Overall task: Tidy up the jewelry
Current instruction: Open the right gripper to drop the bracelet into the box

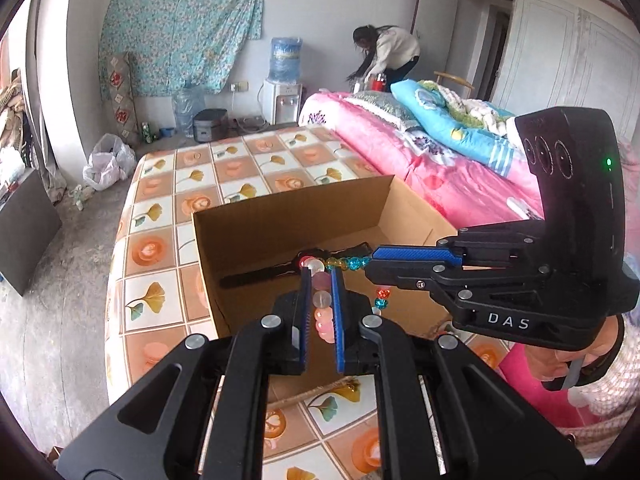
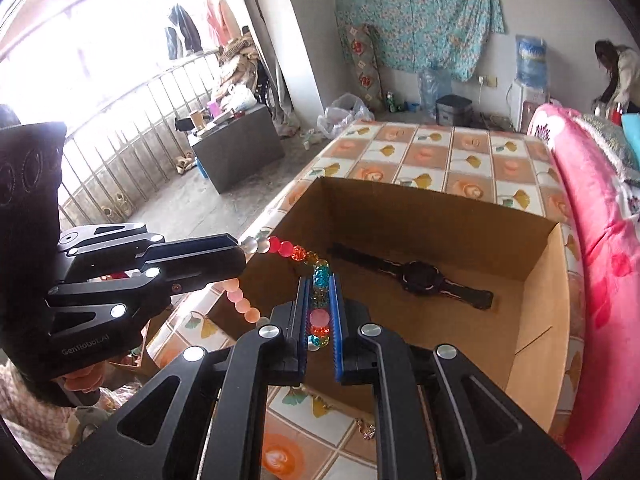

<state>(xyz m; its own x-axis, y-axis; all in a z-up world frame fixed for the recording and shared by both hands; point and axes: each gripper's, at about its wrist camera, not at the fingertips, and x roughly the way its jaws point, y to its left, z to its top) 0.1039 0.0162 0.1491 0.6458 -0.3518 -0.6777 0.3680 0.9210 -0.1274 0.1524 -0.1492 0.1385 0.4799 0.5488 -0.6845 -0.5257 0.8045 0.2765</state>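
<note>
A beaded bracelet (image 1: 354, 263) of pink, clear, red, orange and teal beads hangs stretched between my two grippers, above the near edge of an open cardboard box (image 1: 288, 200). My left gripper (image 1: 321, 274) is shut on its pink and clear beads. My right gripper (image 1: 370, 266) comes in from the right, shut on the coloured end. In the right wrist view the right gripper (image 2: 320, 280) clamps teal and pink beads, and the bracelet (image 2: 286, 248) runs left to the left gripper (image 2: 243, 247). A black wristwatch (image 2: 420, 278) lies flat on the floor of the box (image 2: 420, 194).
The box stands on a table (image 1: 224, 184) covered with an orange floral tiled cloth. A pink bed (image 1: 420, 160) runs along the right. A small metal trinket (image 2: 367, 431) lies on the cloth near the box. A person (image 1: 390, 54) bends over at the far wall by a water dispenser (image 1: 284, 96).
</note>
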